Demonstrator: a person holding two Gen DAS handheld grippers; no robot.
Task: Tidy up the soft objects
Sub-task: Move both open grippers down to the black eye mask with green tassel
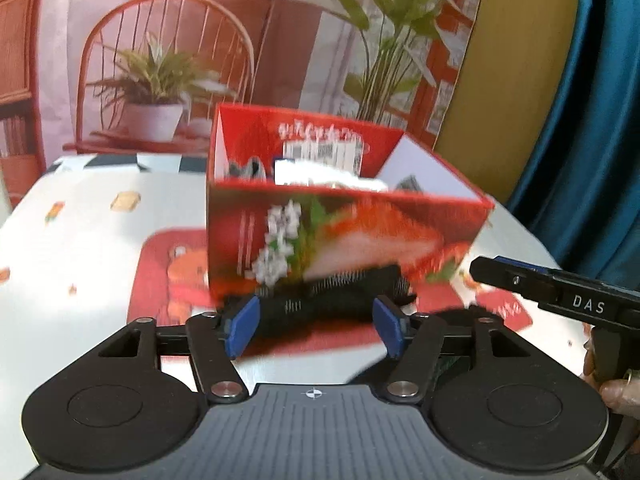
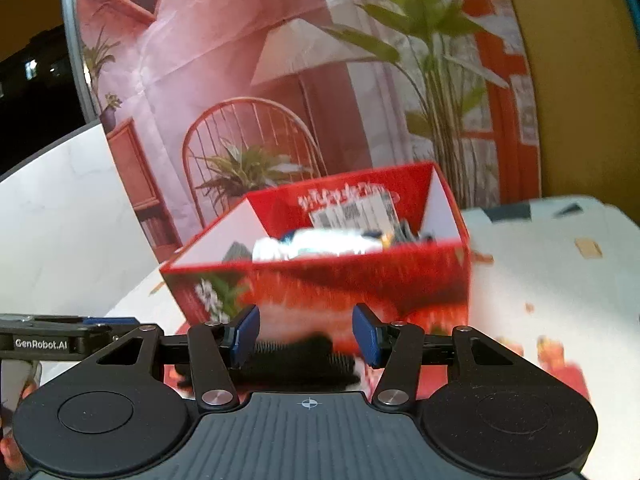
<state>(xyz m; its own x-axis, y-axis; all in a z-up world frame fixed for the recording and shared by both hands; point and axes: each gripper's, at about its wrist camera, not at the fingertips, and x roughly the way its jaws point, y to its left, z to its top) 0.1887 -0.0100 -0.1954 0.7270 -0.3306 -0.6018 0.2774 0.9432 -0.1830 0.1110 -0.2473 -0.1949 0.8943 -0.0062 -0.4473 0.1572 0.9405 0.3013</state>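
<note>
Left gripper [image 1: 316, 322]: fingers wide, black ribbed fabric roll [image 1: 328, 298] between, contact unclear.
Right gripper [image 2: 306, 336]: fingers apart, grip unclear.
Red open cardboard box [image 1: 340, 236]: on bench [image 1: 80, 240].

"DAS" on the right gripper [image 1: 576, 300] body, "GenRobot.AI" on the left gripper [image 2: 44, 342] body; red box [image 1: 340, 236] lettering and barcode label [image 1: 320, 154] too blurred.

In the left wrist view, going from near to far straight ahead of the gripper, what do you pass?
Left gripper → black fabric item lying on the table → red box → white packet inside the box → printed backdrop with chair and plants.
</note>
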